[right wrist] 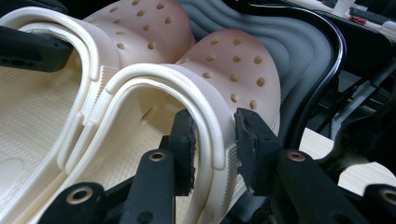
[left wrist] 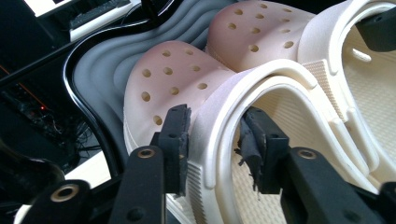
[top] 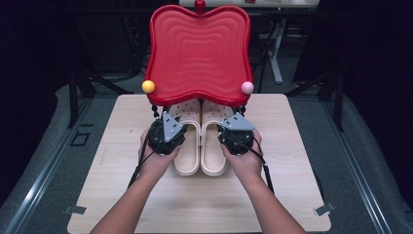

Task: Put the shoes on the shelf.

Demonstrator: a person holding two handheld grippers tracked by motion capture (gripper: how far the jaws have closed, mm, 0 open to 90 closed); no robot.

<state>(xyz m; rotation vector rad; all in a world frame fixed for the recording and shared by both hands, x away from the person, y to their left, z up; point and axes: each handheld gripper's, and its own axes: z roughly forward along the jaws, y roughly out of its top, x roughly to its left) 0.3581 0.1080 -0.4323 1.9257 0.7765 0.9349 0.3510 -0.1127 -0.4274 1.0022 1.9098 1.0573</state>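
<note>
High view: two cream clogs sit side by side on the table (top: 122, 195), toes tucked under a red tray (top: 199, 48) that stands raised on legs above the far half of the table.
Left clog (top: 187, 146): its outer side wall is straddled by the left claw (top: 168, 134).
Right clog (top: 214, 146): its outer side wall is straddled by the right claw (top: 236, 134).
Left claw state: in the left gripper view, about half open, jaws either side of the wall and strap (left wrist: 224, 107); the inner pad (left wrist: 254, 135) is close to the rim, the outer pad (left wrist: 175, 135) looks just off the wall, so I judge no firm grip.
Right claw state: in the right gripper view, part open across the wall (right wrist: 215, 135); gaps show at both pads (right wrist: 247, 149), so nothing is clamped.
Step in hand: judged to be letting go of the pair, or seating them under the tray.
Doing it well: open both claws evenly until both pads clear the wall, then draw each claw straight back along its own line.
Risk: a worn, frayed pad may snag the strap and drag a clog askew.
Check: toes level, clogs touching, both flat.
</note>
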